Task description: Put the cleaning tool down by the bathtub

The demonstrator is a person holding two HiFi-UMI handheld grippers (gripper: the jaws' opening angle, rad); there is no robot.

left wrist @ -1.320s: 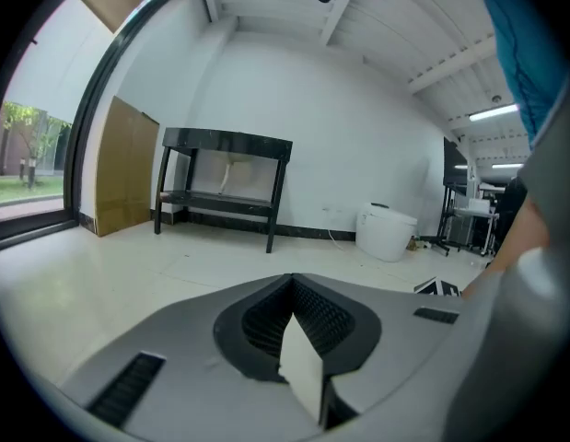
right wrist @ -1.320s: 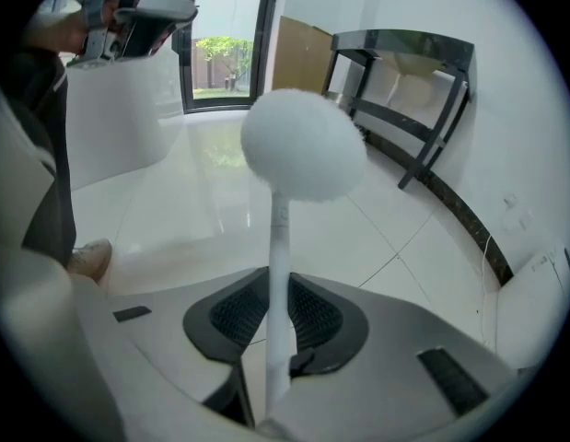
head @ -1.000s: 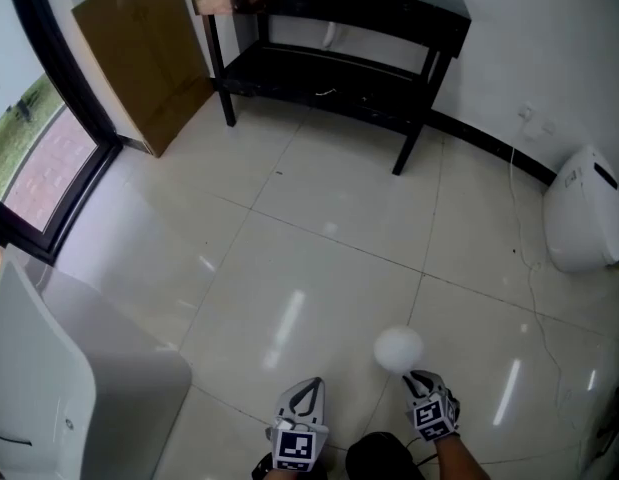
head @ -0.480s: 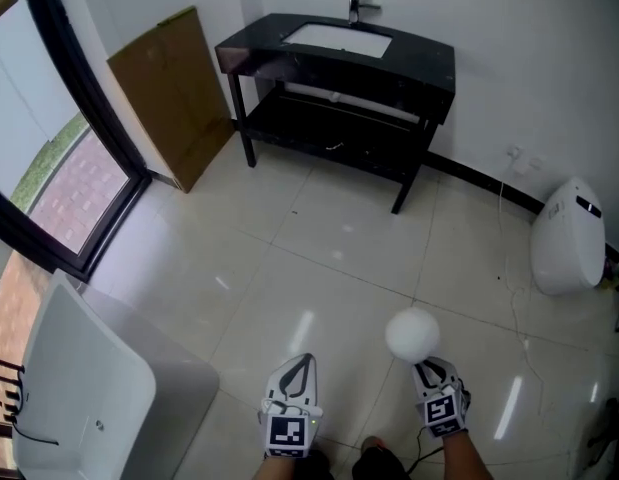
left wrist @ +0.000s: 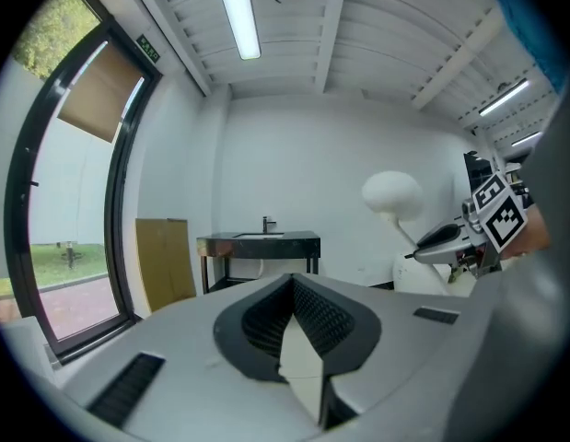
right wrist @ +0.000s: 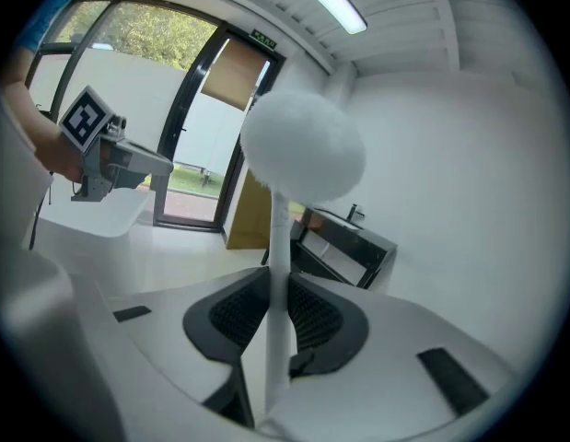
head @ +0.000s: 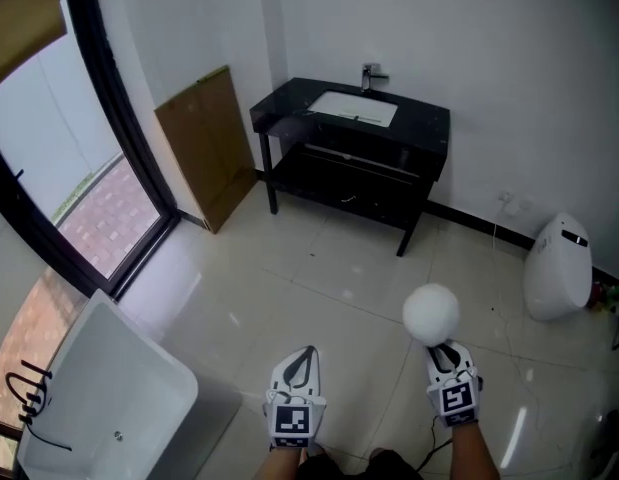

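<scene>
Brush has risen, stem clenched in right tool; left tool closed, empty. Bathtub now lower left: setting-down still ahead.

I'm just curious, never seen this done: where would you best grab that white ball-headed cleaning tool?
By its thin straight handle, below the round head, coming from the handle's free end with a pad either side. The head looks too wide and soft to pinch. The right claw grips it just so.
</scene>
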